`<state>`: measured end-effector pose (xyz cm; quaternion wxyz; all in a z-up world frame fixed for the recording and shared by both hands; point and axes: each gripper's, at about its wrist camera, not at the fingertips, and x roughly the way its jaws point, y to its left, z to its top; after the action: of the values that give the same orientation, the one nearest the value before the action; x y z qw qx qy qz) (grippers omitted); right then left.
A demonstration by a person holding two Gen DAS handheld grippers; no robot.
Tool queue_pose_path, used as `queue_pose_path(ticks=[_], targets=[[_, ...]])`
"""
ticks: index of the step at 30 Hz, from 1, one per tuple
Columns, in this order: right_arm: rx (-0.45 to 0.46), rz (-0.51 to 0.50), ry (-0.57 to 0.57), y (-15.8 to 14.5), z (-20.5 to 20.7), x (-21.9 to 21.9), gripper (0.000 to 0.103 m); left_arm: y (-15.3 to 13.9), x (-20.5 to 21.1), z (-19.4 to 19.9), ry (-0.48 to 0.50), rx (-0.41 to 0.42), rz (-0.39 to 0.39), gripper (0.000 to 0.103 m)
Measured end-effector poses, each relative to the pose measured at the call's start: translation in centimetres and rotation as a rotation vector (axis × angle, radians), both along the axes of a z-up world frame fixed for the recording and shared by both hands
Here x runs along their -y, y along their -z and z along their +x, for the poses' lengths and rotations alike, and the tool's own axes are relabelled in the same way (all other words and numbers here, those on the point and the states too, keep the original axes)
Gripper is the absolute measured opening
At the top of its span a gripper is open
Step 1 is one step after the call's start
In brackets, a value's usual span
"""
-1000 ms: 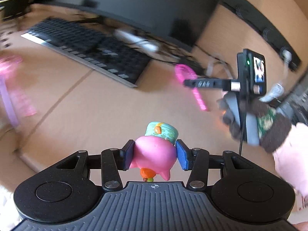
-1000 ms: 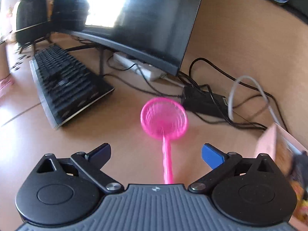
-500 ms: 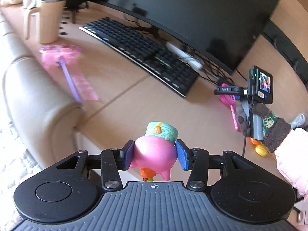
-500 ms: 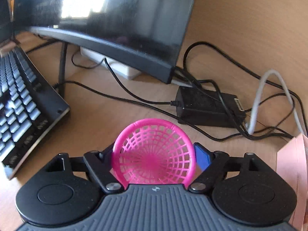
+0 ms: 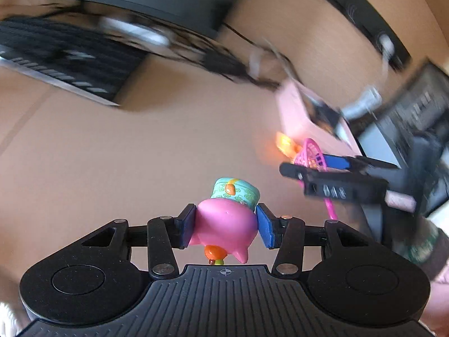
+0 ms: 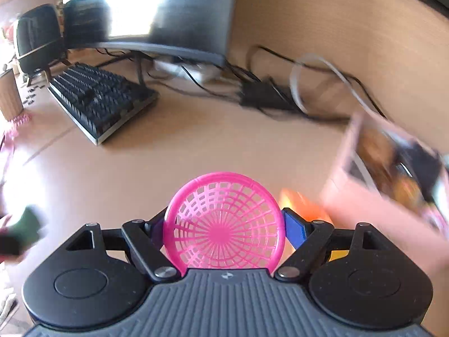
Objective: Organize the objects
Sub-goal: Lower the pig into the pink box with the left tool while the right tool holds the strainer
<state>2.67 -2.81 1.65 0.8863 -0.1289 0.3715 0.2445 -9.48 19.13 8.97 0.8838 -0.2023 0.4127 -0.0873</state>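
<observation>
we pinch the pink pig toy between the pads of our left gripper above the desk, while our right gripper clamps the round pink net scoop, its jaws having just closed.

Tan wooden desk, dark monitor, black keyboard, sunlit glare.
</observation>
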Motion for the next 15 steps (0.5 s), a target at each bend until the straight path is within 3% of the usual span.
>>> queue_pose_path(ticks=[3, 8, 12, 15], targets=[[0.033, -0.029, 0.066, -0.5, -3.3, 3.8, 0.081, 0.1, 4.1, 2.5, 0.144, -0.003, 0.054, 0.051], [0.05, -0.011, 0.24, -1.9, -7.0, 11.2, 0.081, -1.0, 9.7, 5.9, 0.272, 0.031, 0.099, 0.05], [0.051, 0.018, 0.396, -3.4, -8.8, 16.9, 0.081, -5.4, 12.9, 8.8, 0.324, 0.172, 0.137, 0.05], [0.078, 0.039, 0.443, -4.5, -10.0, 19.7, 0.081, -9.3, 14.8, 11.3, 0.342, 0.287, 0.173, 0.05]])
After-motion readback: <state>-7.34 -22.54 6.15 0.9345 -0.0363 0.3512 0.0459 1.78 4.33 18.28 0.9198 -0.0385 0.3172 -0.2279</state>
